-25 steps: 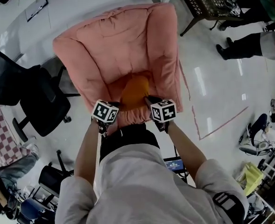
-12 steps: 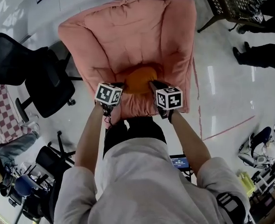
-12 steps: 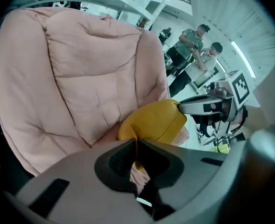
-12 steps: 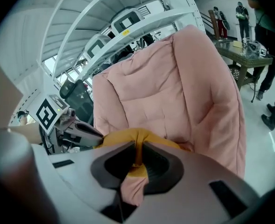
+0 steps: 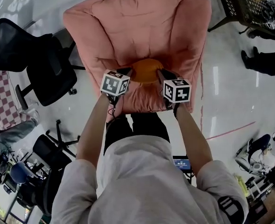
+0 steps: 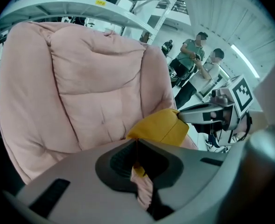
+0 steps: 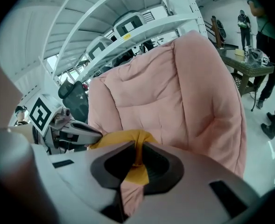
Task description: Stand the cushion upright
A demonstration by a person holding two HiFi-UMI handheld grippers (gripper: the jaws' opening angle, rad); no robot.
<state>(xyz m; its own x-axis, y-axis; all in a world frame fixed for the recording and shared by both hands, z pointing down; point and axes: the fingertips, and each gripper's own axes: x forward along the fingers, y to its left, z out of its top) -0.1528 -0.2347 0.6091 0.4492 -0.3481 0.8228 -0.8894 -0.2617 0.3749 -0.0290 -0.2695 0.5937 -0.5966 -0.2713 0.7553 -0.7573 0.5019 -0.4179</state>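
Note:
An orange-yellow cushion (image 5: 146, 70) lies on the seat of a big pink padded armchair (image 5: 128, 27). My left gripper (image 5: 128, 72) pinches the cushion's left edge. Its jaws are closing, with a fold of yellow and pink fabric between them (image 6: 136, 164). My right gripper (image 5: 162, 73) is shut on the cushion's right edge, and yellow cloth is squeezed between its pads (image 7: 138, 160). In the left gripper view the cushion (image 6: 160, 125) bulges ahead, with the right gripper (image 6: 207, 113) at its far corner. The right gripper view shows the left gripper (image 7: 76, 132) beside the cushion (image 7: 123, 139).
A black office chair (image 5: 44, 73) stands left of the armchair, with a checked cloth (image 5: 2, 97) farther left. A dark table (image 5: 249, 3) and a person's legs (image 5: 268, 62) are at the upper right. A red line (image 5: 226, 132) runs across the glossy floor. White shelving (image 7: 128, 27) rises behind.
Both grippers and the cushion between them have moved away from the person, deeper onto the armchair's seat. The cushion now looks wider and flatter between the grippers.

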